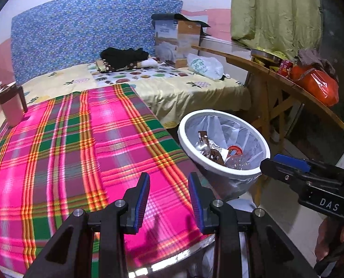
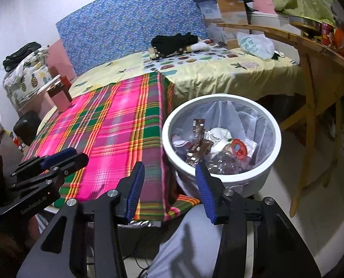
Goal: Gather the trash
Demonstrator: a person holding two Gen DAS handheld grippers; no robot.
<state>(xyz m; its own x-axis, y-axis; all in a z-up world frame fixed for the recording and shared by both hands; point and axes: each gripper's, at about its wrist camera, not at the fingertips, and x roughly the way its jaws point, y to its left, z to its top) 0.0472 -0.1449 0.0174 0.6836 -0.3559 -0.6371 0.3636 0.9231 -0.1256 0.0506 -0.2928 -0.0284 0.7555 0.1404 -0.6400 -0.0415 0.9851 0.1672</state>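
Observation:
A white trash bin (image 1: 188,136) with a clear liner stands on the floor right of the plaid-covered table (image 1: 79,150); it also shows in the right wrist view (image 2: 273,162). Inside lie a brown wrapper (image 2: 198,143), white crumpled paper (image 2: 218,134), a red lid (image 2: 239,148) and clear plastic. My left gripper (image 1: 169,180) is open and empty above the table's near edge. My right gripper (image 2: 169,169) is open and empty, just before the bin's near rim. Each gripper shows in the other view, the right (image 1: 285,164) and the left (image 2: 65,157).
A pink cup (image 1: 12,106) stands at the table's far left. Behind is a bed (image 1: 195,92) with black clothes (image 1: 125,56), a white plastic bag (image 1: 205,66) and a cardboard box (image 1: 178,39). A wooden table (image 1: 287,85) at right holds an orange bag (image 1: 315,85).

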